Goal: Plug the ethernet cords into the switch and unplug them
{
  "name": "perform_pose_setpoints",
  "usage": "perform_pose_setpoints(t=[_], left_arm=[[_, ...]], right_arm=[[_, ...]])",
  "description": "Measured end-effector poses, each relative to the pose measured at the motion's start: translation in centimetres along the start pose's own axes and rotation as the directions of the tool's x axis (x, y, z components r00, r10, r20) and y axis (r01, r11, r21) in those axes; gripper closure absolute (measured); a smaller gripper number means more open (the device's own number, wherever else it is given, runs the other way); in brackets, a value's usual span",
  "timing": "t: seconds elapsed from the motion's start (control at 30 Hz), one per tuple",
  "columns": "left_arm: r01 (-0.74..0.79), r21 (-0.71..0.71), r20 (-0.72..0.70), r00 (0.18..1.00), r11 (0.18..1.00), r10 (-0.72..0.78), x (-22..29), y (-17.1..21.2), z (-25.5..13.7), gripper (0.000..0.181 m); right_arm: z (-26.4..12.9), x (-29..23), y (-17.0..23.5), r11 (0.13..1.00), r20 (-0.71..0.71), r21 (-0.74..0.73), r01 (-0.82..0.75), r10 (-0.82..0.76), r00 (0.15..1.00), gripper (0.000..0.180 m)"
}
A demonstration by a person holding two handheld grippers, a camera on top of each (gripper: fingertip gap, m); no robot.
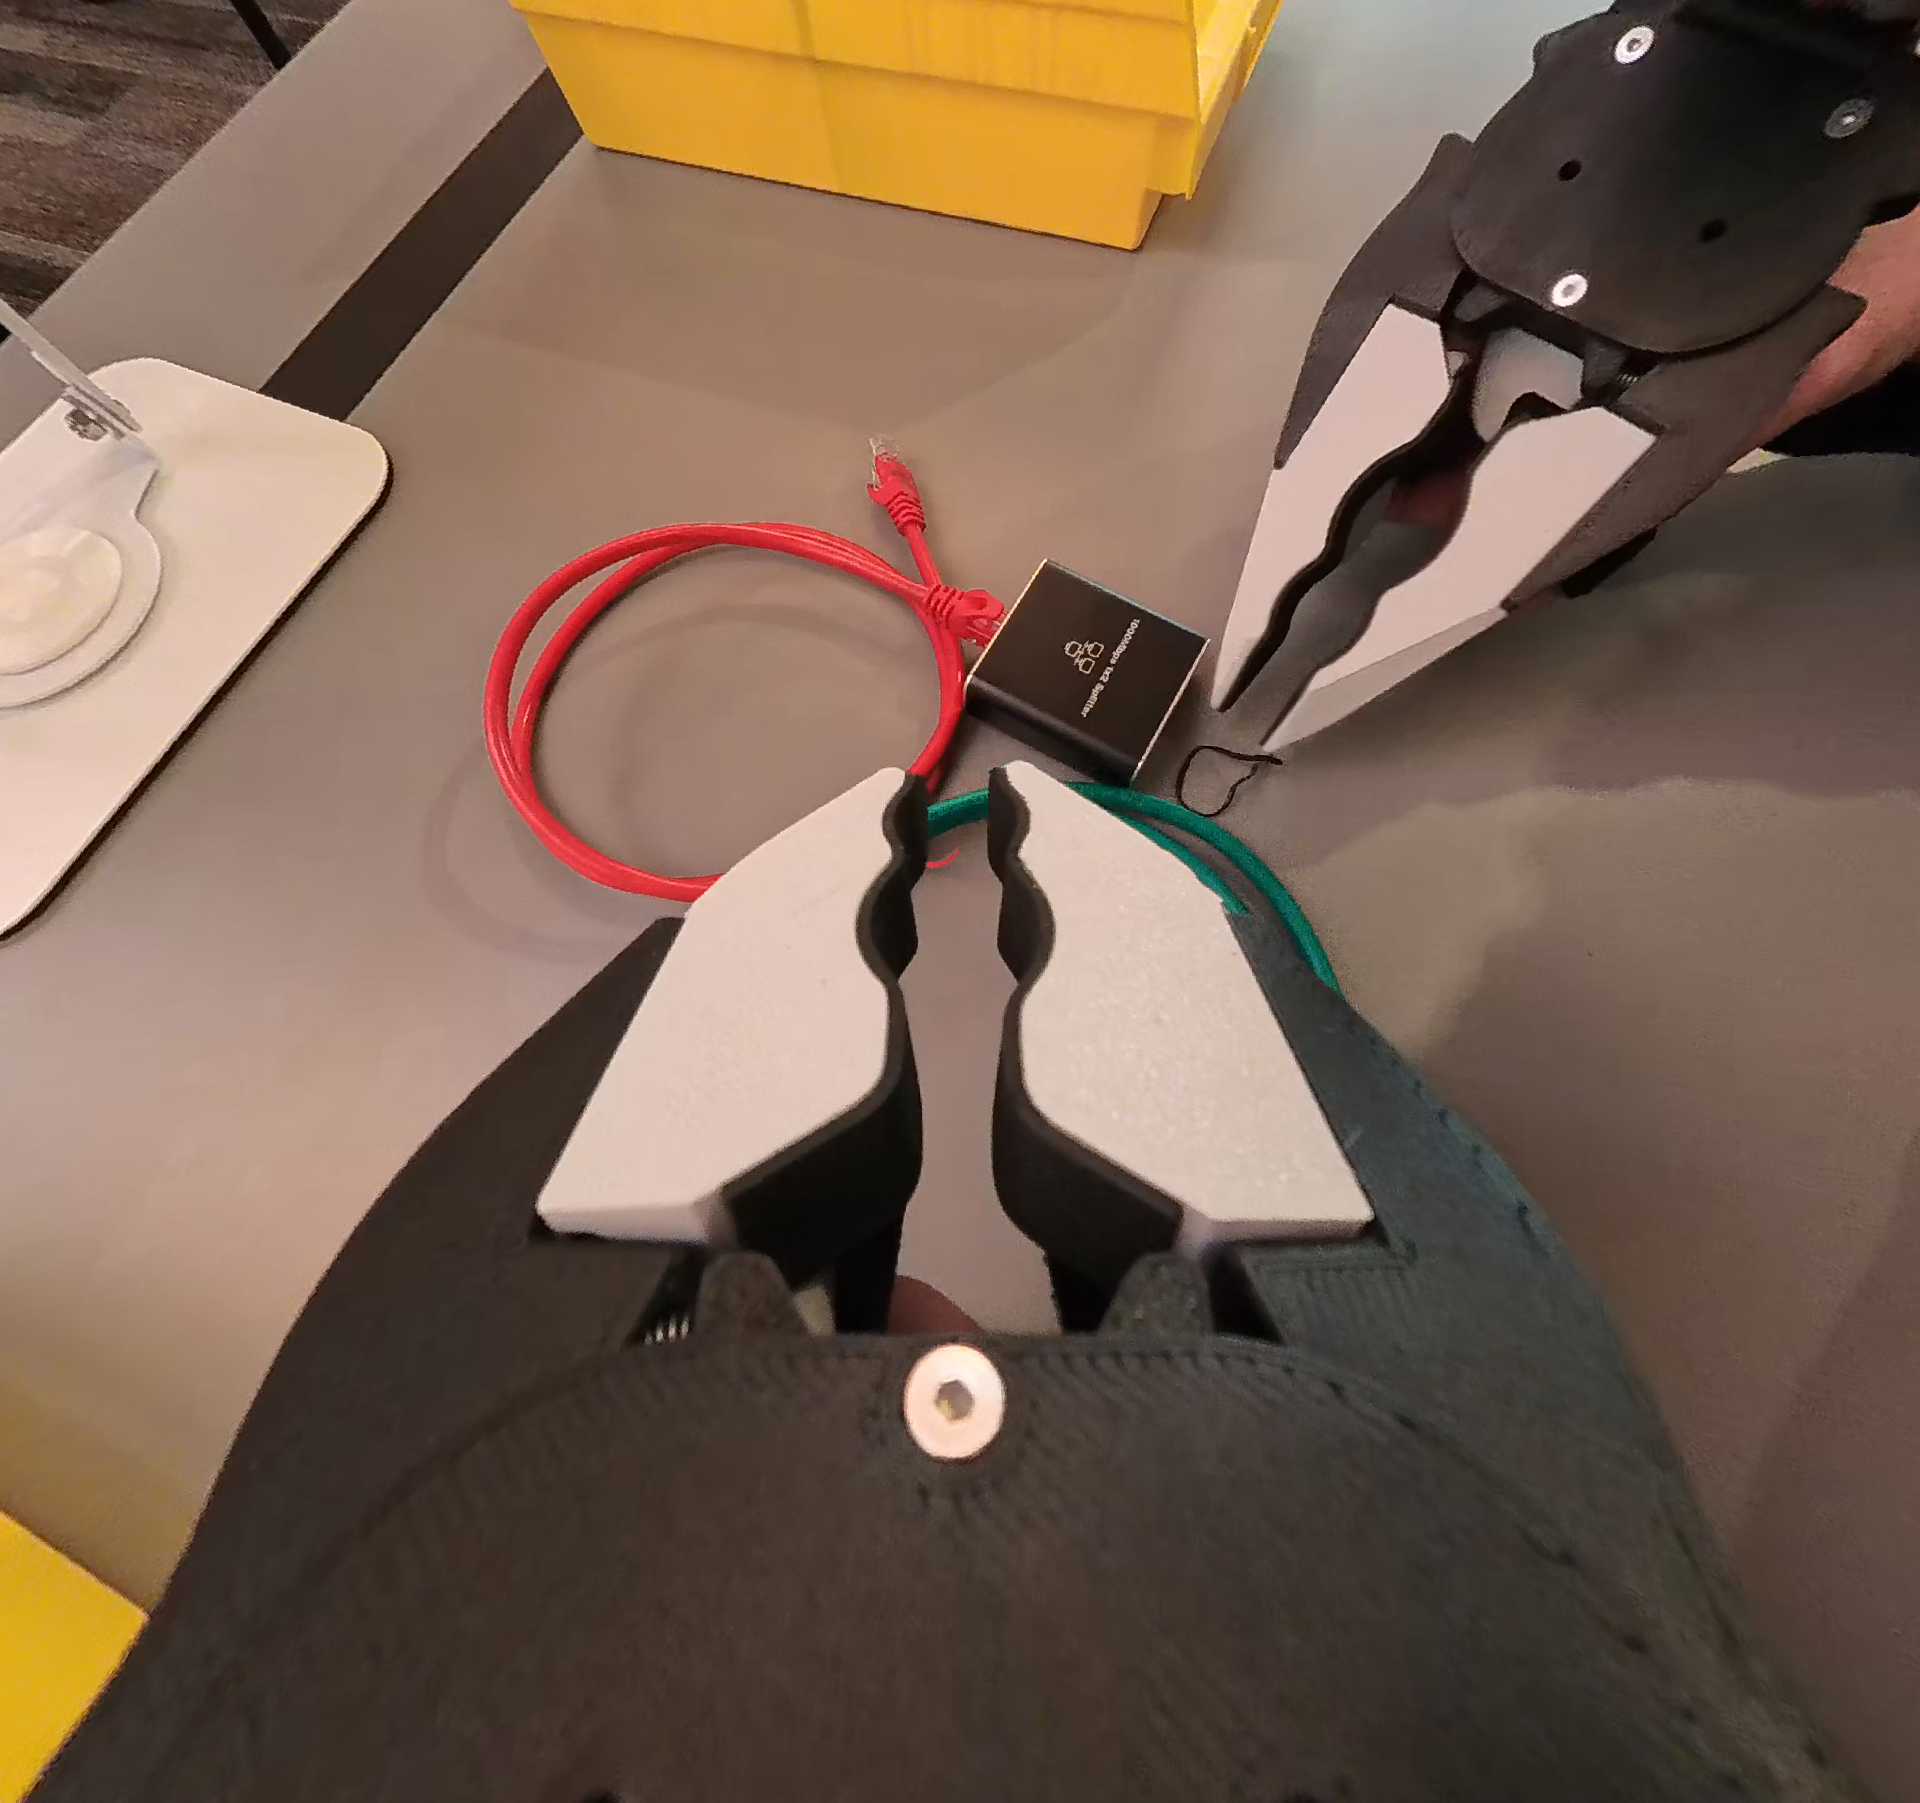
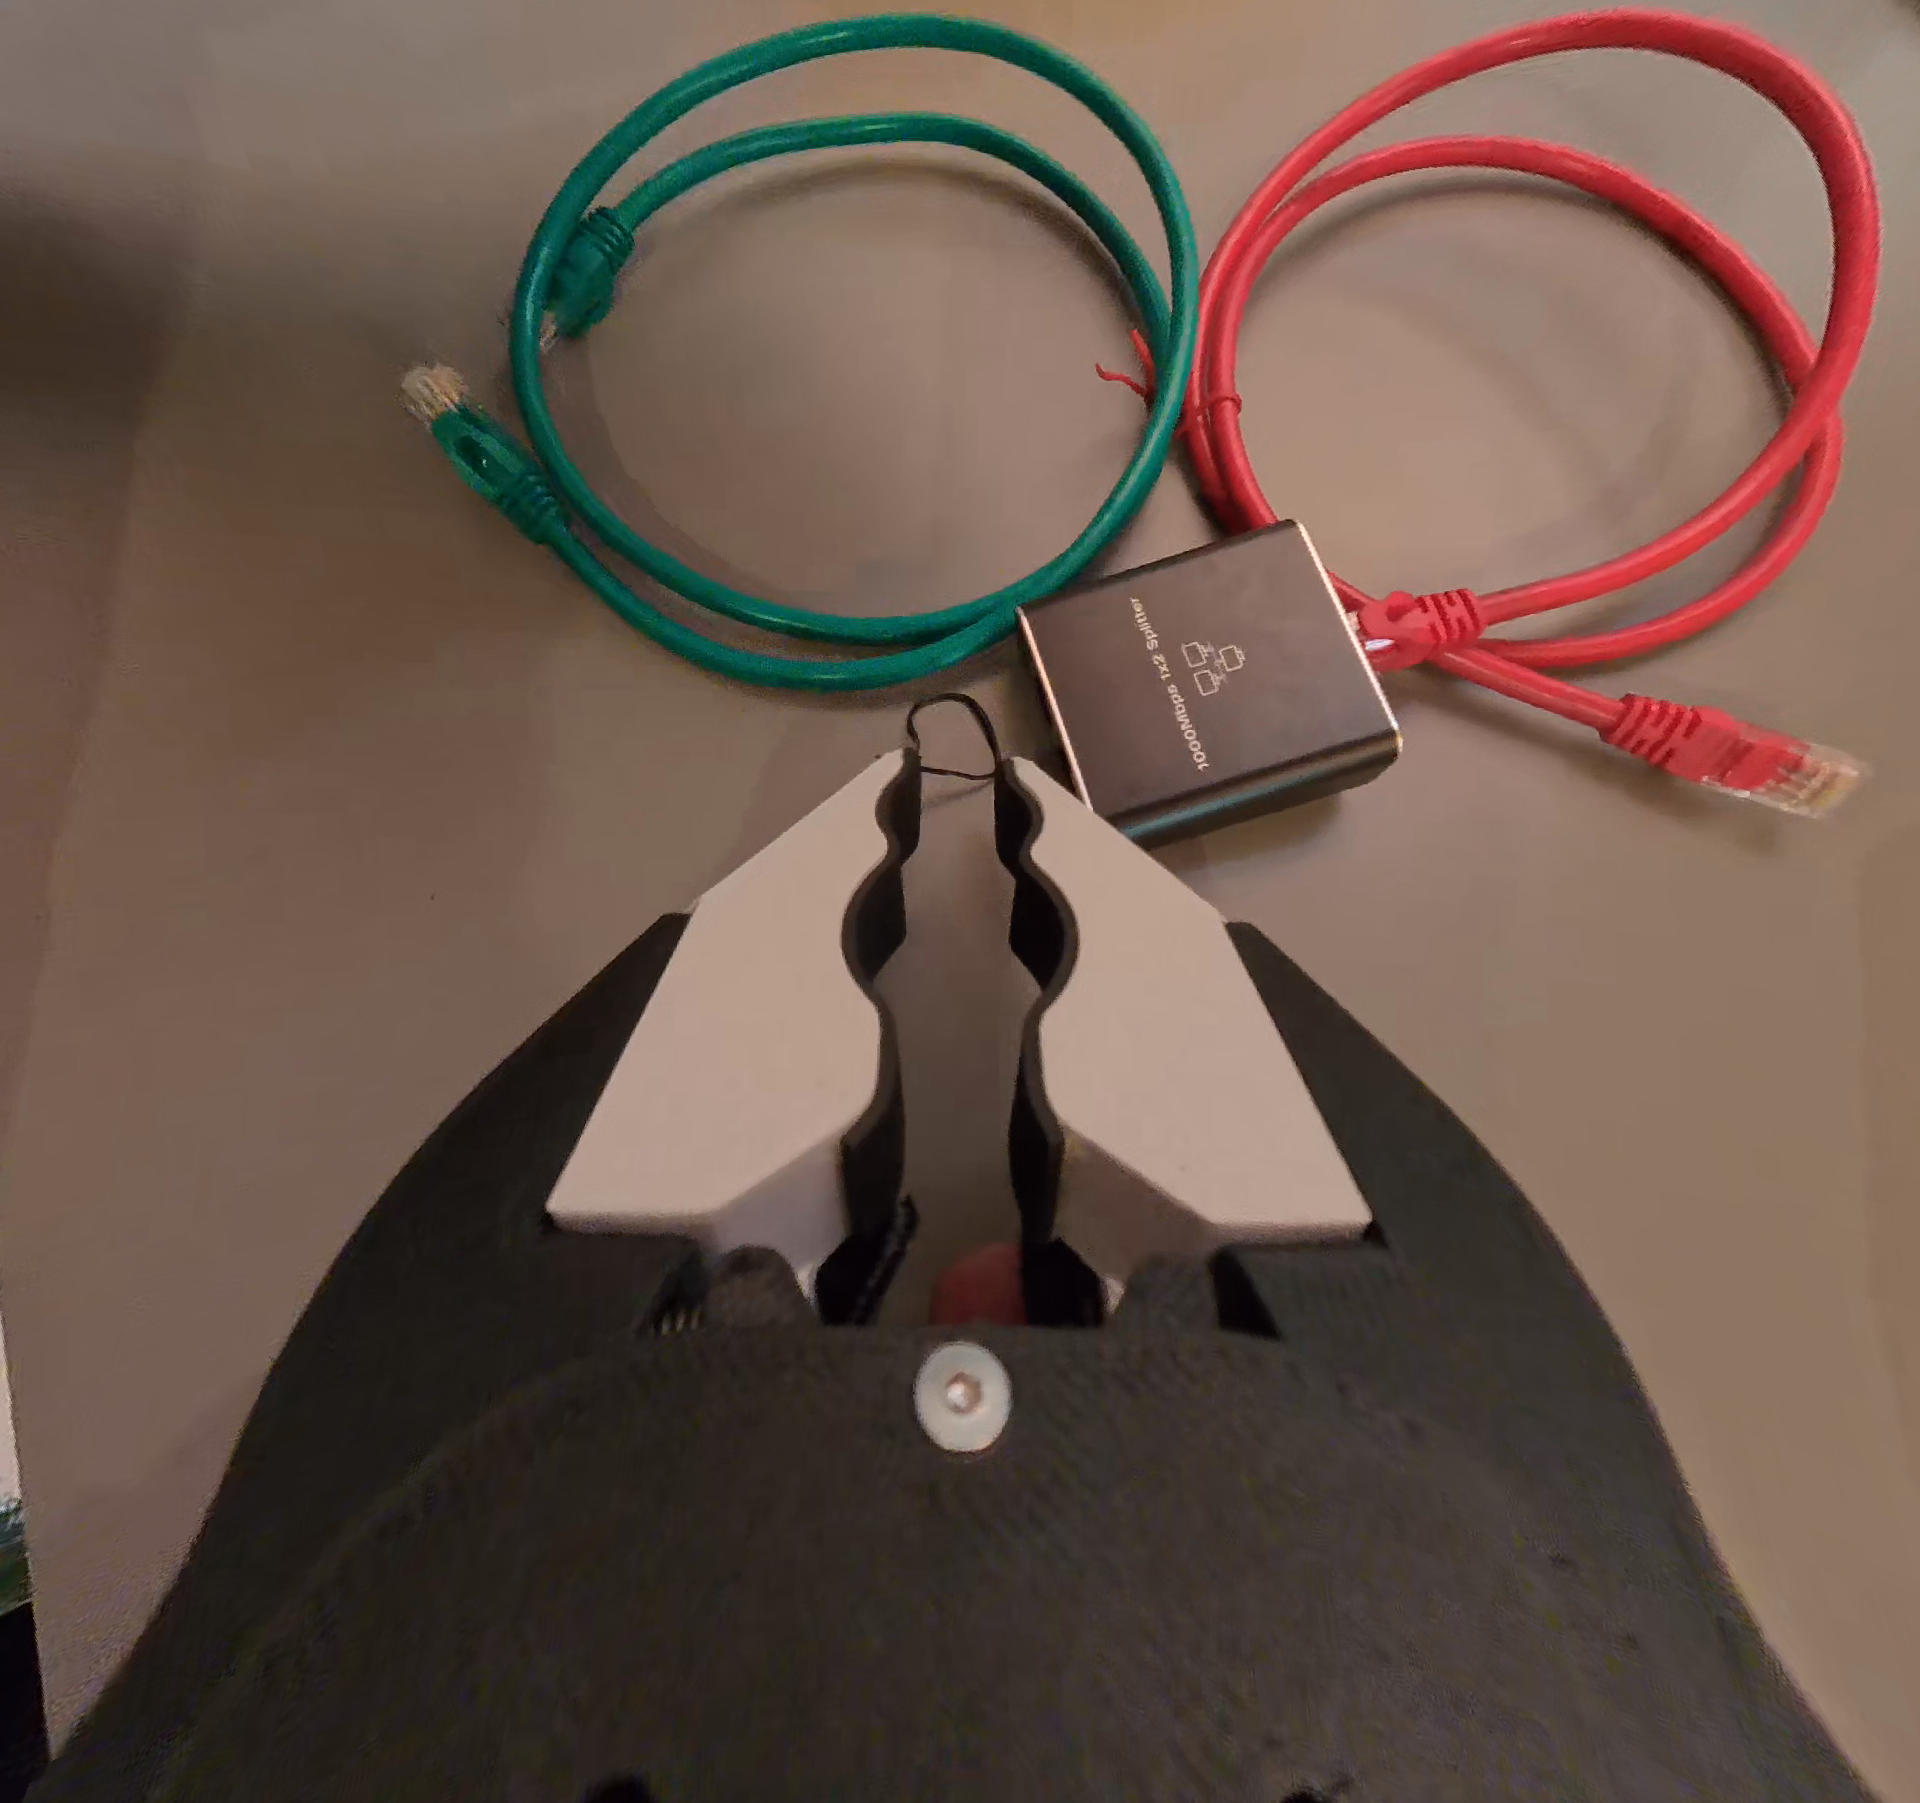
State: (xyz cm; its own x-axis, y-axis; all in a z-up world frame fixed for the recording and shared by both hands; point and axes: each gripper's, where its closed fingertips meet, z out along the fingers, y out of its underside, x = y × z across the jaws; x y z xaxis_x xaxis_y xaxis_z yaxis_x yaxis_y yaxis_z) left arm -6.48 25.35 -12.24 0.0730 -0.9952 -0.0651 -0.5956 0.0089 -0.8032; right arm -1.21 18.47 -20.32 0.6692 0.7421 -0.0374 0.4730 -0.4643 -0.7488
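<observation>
Grey tabletop [image 2: 312,870] is seen in both views, with a yellow bin [image 1: 862,49] at top centre of the left wrist view. Centre-right of the right wrist view, the black switch [image 2: 1205,673] is seen flat, long axis running lower left to upper right. One red cord [image 2: 1558,226] plug appears seated in its right face; the green cord [image 2: 831,319] lies coiled and loose, upper centre. Cords are judged light and springy, best pinched at the moulded boot. Left gripper [image 1: 956,797] and right gripper [image 2: 956,766] are both parted and empty.
</observation>
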Motion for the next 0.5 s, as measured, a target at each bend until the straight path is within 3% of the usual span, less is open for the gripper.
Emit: perform_pose_setpoints(t=[0.5], left_arm=[[-0.006, -0.002, -0.001, 1.0, 1.0, 0.006, 0.2, -0.1, 0.0, 0.17]], right_arm=[[1.3, 0.6, 0.9, 0.998, -0.07, -0.06, -0.018, 0.014, 0.997, 0.177]])
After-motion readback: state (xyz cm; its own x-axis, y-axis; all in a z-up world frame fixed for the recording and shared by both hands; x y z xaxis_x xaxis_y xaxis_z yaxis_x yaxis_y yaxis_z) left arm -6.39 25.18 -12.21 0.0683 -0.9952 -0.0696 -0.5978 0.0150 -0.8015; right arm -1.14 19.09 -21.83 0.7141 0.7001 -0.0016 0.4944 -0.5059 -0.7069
